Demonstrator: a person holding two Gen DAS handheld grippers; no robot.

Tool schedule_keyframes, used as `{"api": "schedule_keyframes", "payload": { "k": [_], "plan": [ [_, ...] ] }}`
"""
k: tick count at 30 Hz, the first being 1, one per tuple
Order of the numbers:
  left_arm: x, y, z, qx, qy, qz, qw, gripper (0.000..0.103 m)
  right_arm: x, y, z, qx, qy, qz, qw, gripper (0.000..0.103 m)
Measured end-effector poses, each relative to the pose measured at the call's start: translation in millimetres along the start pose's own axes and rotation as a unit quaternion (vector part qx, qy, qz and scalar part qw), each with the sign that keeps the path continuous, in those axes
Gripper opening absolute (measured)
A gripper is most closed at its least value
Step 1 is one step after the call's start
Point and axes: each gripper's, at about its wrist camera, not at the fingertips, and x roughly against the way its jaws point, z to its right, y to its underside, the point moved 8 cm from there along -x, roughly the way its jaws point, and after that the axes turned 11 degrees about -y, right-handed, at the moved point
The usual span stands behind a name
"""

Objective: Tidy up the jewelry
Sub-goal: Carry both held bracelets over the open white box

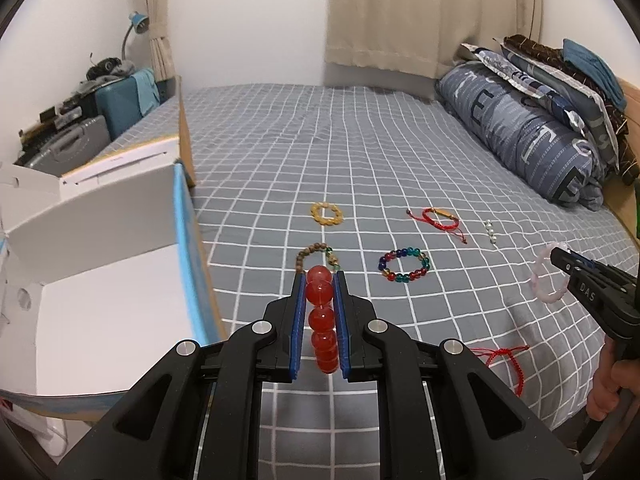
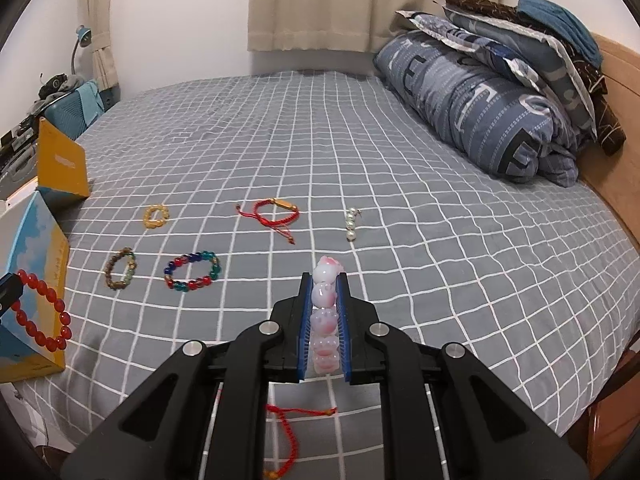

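My left gripper (image 1: 320,280) is shut on a red bead bracelet (image 1: 321,320), held above the grey checked bed beside an open white box (image 1: 100,312). My right gripper (image 2: 325,280) is shut on a pale pink bead bracelet (image 2: 325,320); from the left wrist view that gripper (image 1: 560,258) shows at the right with the pink bracelet (image 1: 538,280) hanging from it. On the bed lie a yellow bracelet (image 1: 327,214), a brown bead bracelet (image 1: 310,254), a multicolour bead bracelet (image 1: 404,266), a red cord bracelet (image 1: 438,216), a pearl strand (image 1: 490,231) and a red cord (image 2: 288,432).
The box with a blue and yellow outside (image 2: 36,280) stands at the bed's left edge. Folded blue bedding and pillows (image 2: 480,112) are piled at the back right by a wooden headboard (image 2: 616,128). Suitcases and clutter (image 1: 80,128) stand beyond the box. A hand (image 1: 608,384) holds the right gripper.
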Motion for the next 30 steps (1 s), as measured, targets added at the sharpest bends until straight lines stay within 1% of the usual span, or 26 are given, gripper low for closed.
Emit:
{"api": "schedule_keyframes", "payload": {
  "k": [15, 23, 30],
  "plan": [
    [35.0, -7.2, -49.3, 0.024, -0.024, 0.015, 0.9993, 0.013, 25.3, -15.3, -62.1, 0.028, -0.029, 0.015, 0.999, 0.011],
    [53.9, -12.1, -85.2, 0.046, -0.041, 0.021, 0.9979, 0.013, 38.1, -27.8, -118.1, 0.056, -0.064, 0.024, 0.996, 0.011],
    [62.9, -14.4, -121.4, 0.066, -0.065, 0.023, 0.9954, 0.013, 43.6, -38.3, -172.2, 0.084, -0.095, 0.031, 0.991, 0.011]
  ]
}}
